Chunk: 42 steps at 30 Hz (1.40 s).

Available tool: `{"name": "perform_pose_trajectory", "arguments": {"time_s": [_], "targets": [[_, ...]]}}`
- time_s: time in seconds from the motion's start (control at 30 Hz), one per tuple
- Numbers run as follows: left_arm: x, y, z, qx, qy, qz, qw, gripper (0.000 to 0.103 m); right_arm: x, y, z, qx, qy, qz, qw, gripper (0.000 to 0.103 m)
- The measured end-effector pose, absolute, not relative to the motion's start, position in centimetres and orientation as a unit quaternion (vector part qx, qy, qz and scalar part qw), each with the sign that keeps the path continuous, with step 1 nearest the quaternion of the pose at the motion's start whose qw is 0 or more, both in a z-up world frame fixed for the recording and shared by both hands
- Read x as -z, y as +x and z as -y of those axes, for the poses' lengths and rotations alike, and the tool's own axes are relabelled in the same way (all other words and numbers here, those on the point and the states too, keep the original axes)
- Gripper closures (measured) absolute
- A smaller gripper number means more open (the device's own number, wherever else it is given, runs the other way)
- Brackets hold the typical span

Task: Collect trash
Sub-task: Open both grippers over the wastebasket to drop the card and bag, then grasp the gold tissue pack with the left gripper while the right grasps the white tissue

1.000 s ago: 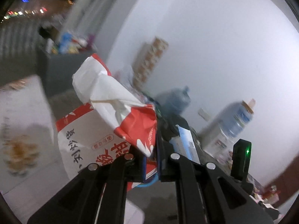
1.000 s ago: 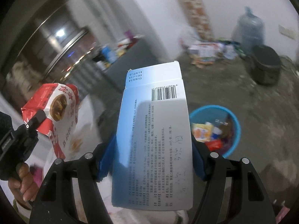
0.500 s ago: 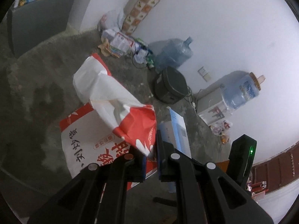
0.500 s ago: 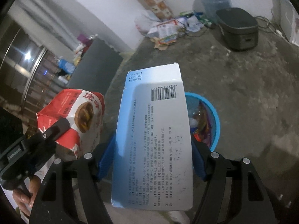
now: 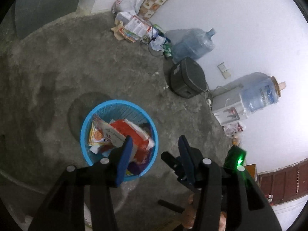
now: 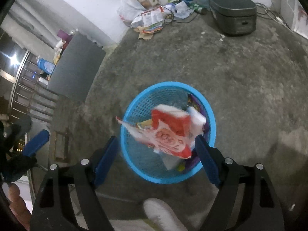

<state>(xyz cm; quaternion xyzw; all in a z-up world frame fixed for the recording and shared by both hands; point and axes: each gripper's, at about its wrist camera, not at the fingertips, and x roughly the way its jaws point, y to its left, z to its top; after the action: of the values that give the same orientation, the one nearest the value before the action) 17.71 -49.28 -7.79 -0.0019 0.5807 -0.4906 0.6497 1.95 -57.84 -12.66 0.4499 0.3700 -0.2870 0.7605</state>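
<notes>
A round blue mesh basket (image 5: 90, 113) stands on the grey concrete floor, seen also in the right wrist view (image 6: 138, 104). A red and white snack bag (image 6: 169, 132) lies over the trash in it, and it shows in the left wrist view (image 5: 132, 130) with other wrappers. My left gripper (image 5: 155, 148) is open and empty above the basket's right rim. My right gripper (image 6: 156, 152) is open and empty right above the basket. The blue and white box is not visible.
A dark rice cooker (image 5: 187, 79), a blue water jug (image 5: 192, 43) and a heap of papers and bags (image 5: 132, 27) lie by the white wall. A water dispenser (image 5: 229, 105) stands at the right. A grey cabinet (image 6: 75, 67) is at the left.
Both grippers have opened over the basket. The left one let go of the red and white bag, the right one let go of the blue and white box. The bag now lies in the basket.
</notes>
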Motion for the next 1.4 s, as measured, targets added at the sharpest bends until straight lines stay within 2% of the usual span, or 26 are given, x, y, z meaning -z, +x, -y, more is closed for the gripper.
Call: {"name": "perform_pose_trajectory", "arguments": {"time_s": [0.33,0.53,0.63,0.87,1.1,1.4], "targets": [[-1.3,15.8,43.8,0.512,-0.011,-0.502,0.697,0.055,5.2,1.7,54.8,0.272,0.407,-0.324,0.810,0.025],[-7.3,13.9,34.5,0.495,-0.002,-0.434,0.753,0.055,0.1,3.0,49.3,0.198,0.363,-0.319,0.853,0.026],[-8.8,13.1,28.6,0.466,0.000,-0.410,0.784,0.055,-1.3,4.2,45.9,0.147,0.348,-0.329,0.866,0.030],[-8.9,12.4,13.3,0.359,-0.020,-0.380,0.852,0.055,-3.2,6.9,38.9,0.026,0.324,-0.353,0.878,0.039],[-6.6,9.8,-1.4,0.209,-0.069,-0.398,0.891,0.055,-3.9,10.4,32.0,-0.066,0.288,-0.390,0.872,0.044],[-3.7,5.6,-11.7,0.084,-0.127,-0.410,0.900,0.055,-3.7,14.7,23.9,-0.148,0.240,-0.431,0.857,0.046]]}}
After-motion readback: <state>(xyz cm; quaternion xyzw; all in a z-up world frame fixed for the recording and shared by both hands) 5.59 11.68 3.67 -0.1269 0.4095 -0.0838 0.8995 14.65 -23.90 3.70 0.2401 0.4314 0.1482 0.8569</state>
